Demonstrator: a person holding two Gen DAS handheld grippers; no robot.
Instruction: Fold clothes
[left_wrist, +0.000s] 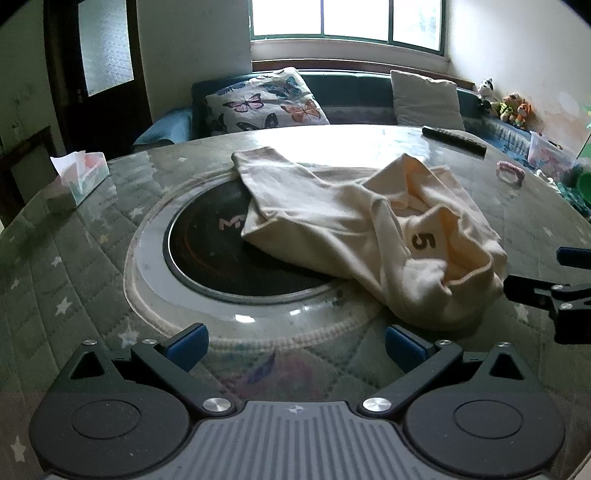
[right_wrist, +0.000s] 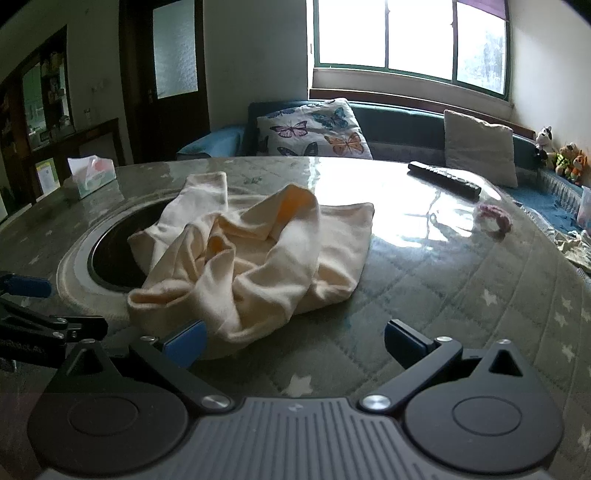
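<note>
A cream garment (left_wrist: 354, 229) lies crumpled on the round tabletop (left_wrist: 92, 266), partly covering the dark round cooktop (left_wrist: 221, 254) set into its middle. One flat sleeve or leg reaches toward the far side, while the near end is bunched into folds, and a dark "5" shows on the fabric in the left wrist view. The left gripper (left_wrist: 295, 345) hovers low over the tabletop in front of the cooktop with its blue-padded fingers (left_wrist: 186, 345) spread wide and nothing between them; the garment sits just ahead and to its right. The right gripper (right_wrist: 295, 345) is also low, its fingers (right_wrist: 404, 343) wide apart and empty, with the left pad just beside the bunched near edge of the garment; I cannot tell whether it touches. Farther off on the tabletop are a tissue box (left_wrist: 83, 177) at the left, a black remote (right_wrist: 443, 179) at the far right, and a pink hair tie (right_wrist: 495, 219). Behind the tabletop stands a sofa (right_wrist: 399, 125) with a butterfly pillow (right_wrist: 314, 129) and a plain pillow (right_wrist: 480, 147) under a bright window (right_wrist: 406, 37).
</note>
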